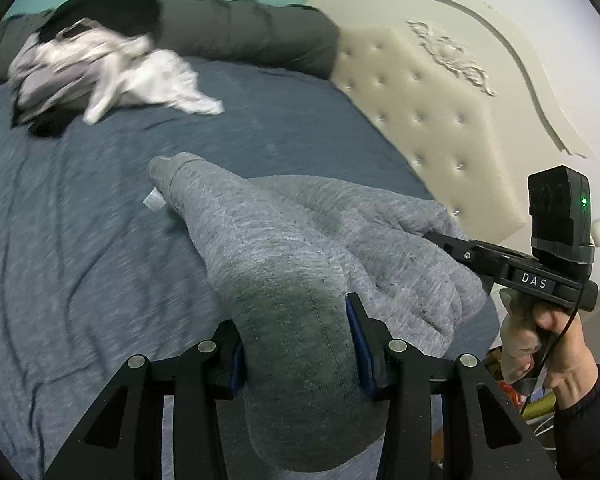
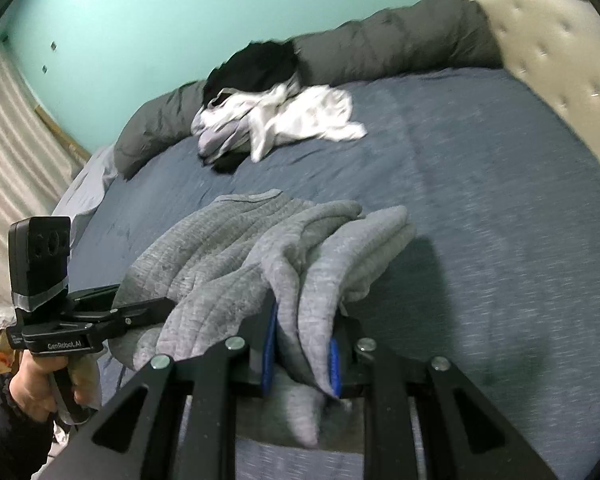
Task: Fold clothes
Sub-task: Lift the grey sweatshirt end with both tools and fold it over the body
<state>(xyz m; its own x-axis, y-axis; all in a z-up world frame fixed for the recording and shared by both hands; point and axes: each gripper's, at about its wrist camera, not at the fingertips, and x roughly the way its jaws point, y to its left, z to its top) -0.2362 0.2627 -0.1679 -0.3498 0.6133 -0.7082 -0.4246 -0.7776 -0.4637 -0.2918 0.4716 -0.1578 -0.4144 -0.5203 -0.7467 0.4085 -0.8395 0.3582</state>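
Note:
A grey knit garment (image 1: 284,232) lies bunched on the blue bed sheet (image 1: 80,220). My left gripper (image 1: 296,344) is shut on a thick fold of it, held just above the bed. My right gripper (image 2: 300,352) is shut on another edge of the same grey garment (image 2: 228,248). The right gripper also shows in the left wrist view (image 1: 452,246) at the garment's right side, and the left gripper shows in the right wrist view (image 2: 148,312) at its left side. A small white label (image 1: 153,200) sticks out near the garment's far end.
A heap of white and black clothes (image 1: 100,68) lies at the far side of the bed, against a dark grey rolled duvet (image 1: 244,36). A cream tufted headboard (image 1: 420,108) stands to the right. A teal wall (image 2: 140,20) and a curtain (image 2: 8,128) are behind.

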